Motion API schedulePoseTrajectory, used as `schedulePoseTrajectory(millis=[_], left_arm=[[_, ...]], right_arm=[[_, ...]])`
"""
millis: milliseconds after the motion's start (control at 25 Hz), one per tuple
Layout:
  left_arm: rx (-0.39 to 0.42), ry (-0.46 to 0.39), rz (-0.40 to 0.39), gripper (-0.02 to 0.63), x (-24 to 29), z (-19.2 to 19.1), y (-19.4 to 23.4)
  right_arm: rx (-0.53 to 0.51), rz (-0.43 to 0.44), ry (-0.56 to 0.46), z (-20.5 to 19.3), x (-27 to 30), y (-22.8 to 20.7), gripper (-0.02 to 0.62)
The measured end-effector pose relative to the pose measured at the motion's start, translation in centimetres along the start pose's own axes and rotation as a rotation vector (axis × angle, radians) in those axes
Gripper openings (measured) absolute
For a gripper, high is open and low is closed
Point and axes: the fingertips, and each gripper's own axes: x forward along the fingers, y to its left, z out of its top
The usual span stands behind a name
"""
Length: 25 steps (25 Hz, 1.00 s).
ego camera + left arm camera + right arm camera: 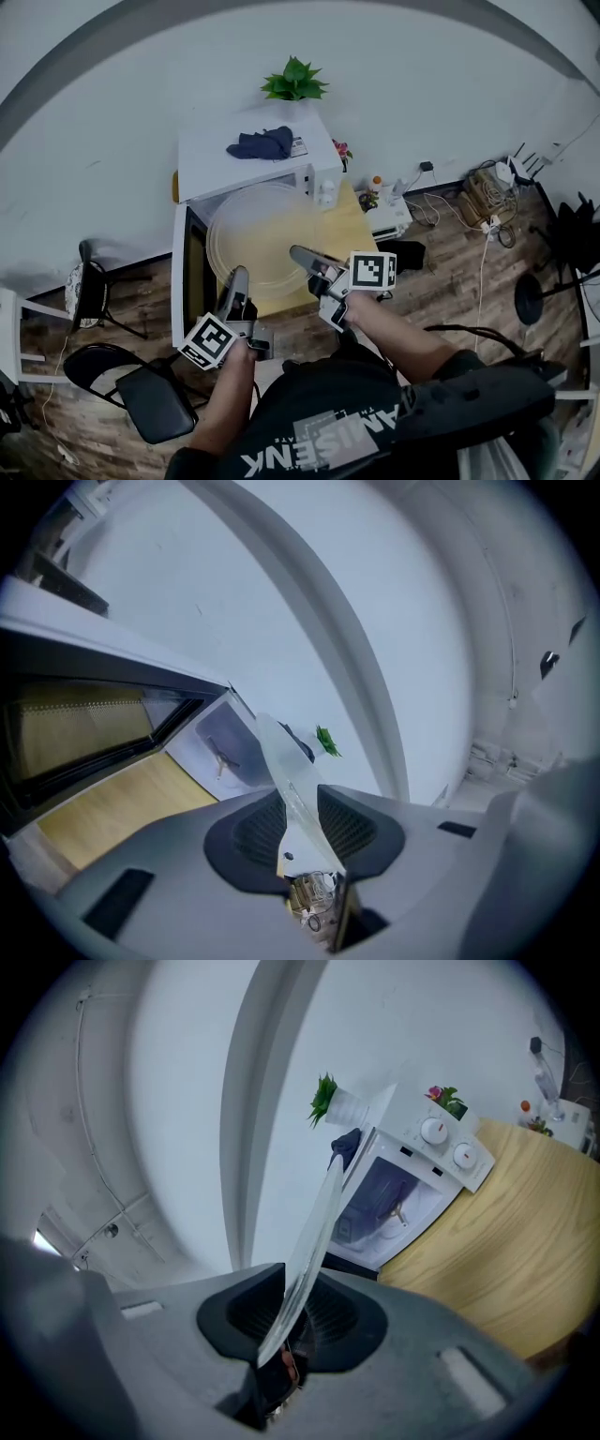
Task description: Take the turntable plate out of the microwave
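Quick one on the plate (267,239). It's the big clear glass disc, and rn it's up in the air just in front of the microwave (211,155) opening, over the wooden tabletop (354,230), w/ the door (182,272) swung open on the left. Looking along the claws we see the cavity w/ only the little three-arm spindle (219,757) on its floor, so imo the plate is clear of the box.

Left claw (237,279) is clamped on the near-left bit of the rim, jaws part way in w/ the glass edge between the pads. Right claw (305,255) is the same deal on the near-right rim, closed down a bit narrower. Both pinch glass, nothing else.

Handling-wise we reckon it's stiff w/ no flex, fairly heavy for how thin it is, and slick. The ribbed pads help, but the rim doesn't give much to bite on. Both grips are on the side nearest us, so most of the weight prob hangs out past the claws and wants to tip the far edge down. We'd keep it level and both pinches firm. If regripping, we'd take the rim at two spots more opposite each other, pads well onto the glass. Def fragile: a knock on the door edge or a drop on the tabletop prob means chips or bits. Cloth (262,143) and plant (294,80) up top are out of the way.
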Motion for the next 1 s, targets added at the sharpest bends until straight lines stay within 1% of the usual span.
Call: schedulePoseTrajectory(millis=[80, 160, 240, 360, 480, 520, 840, 1000], left_arm=[[0.013, -0.014, 0.009, 0.104, -0.1, 0.6, -0.7], [0.034, -0.028, 0.024, 0.104, -0.3, 1.0, -1.5], [0.078, -0.041, 0.032, 0.104, -0.4, 1.6, -2.4], [0.098, -0.055, 0.042, 0.104, -0.3, 1.9, -3.4], [0.045, -0.085, 0.051, 0.103, 0.2, 1.6, -3.9], [0.039, -0.093, 0.058, 0.101, 0.3, 1.5, -4.0], [0.031, -0.107, 0.092, 0.1, 0.9, 0.7, -4.4], [0.028, -0.112, 0.105, 0.1, 1.3, 0.6, -4.4]], right_arm=[[0.017, 0.06, 0.01, 0.3, 0.6, 1.2, 0.069], [0.016, 0.086, 0.024, 0.8, 0.6, 1.9, 0.069], [0.009, 0.11, 0.029, 1.5, 0.6, 2.6, 0.071], [0.014, 0.135, 0.043, 2.3, 0.5, 3.1, 0.069], [0.036, 0.145, 0.06, 2.9, 0.5, 2.9, 0.071], [0.041, 0.148, 0.065, 3.0, 0.5, 2.8, 0.071], [0.04, 0.153, 0.104, 3.7, 0.0, 2.3, 0.072], [0.048, 0.147, 0.105, 4.0, -0.1, 1.8, 0.072]])
